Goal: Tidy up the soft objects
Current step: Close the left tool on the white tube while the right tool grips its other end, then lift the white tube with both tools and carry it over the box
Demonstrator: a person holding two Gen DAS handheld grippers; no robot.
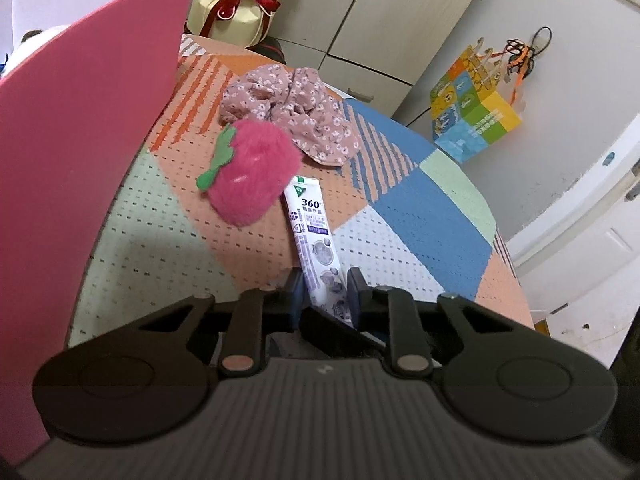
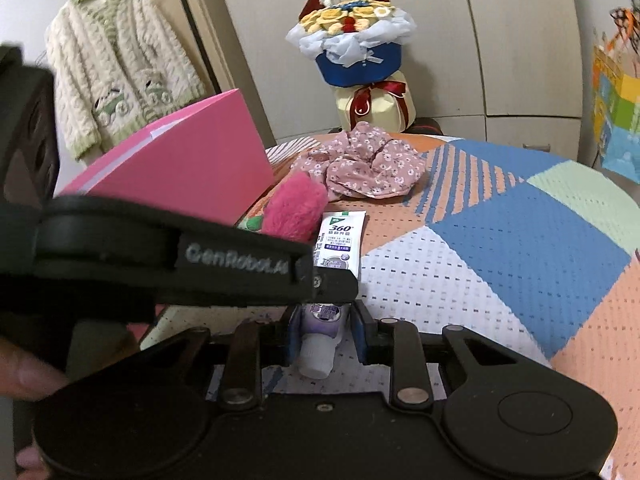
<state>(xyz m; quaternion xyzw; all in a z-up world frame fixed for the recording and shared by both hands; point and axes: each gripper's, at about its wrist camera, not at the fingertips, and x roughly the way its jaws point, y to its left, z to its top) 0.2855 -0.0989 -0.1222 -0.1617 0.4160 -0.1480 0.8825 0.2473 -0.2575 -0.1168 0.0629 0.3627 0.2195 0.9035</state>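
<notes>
A white and purple toothpaste tube (image 1: 314, 232) lies on the patterned table mat (image 1: 420, 208). My left gripper (image 1: 325, 290) is closed on the tube's middle. My right gripper (image 2: 322, 334) is closed on the same tube (image 2: 340, 240) near its white cap (image 2: 316, 360). The left gripper's body (image 2: 180, 260) crosses the right wrist view above the right fingers. A fluffy pink strawberry plush (image 1: 252, 170) with a green leaf lies beyond the tube, also in the right wrist view (image 2: 294, 210). A pink floral fabric piece (image 1: 292, 112) lies behind it (image 2: 364, 164).
A tall pink box (image 1: 88, 128) stands at the left of the table (image 2: 188, 160). A wrapped bouquet (image 2: 356, 52) stands behind the table. A colourful paper bag (image 1: 472, 108) hangs at the right. A knitted cardigan (image 2: 120, 64) hangs at the back left.
</notes>
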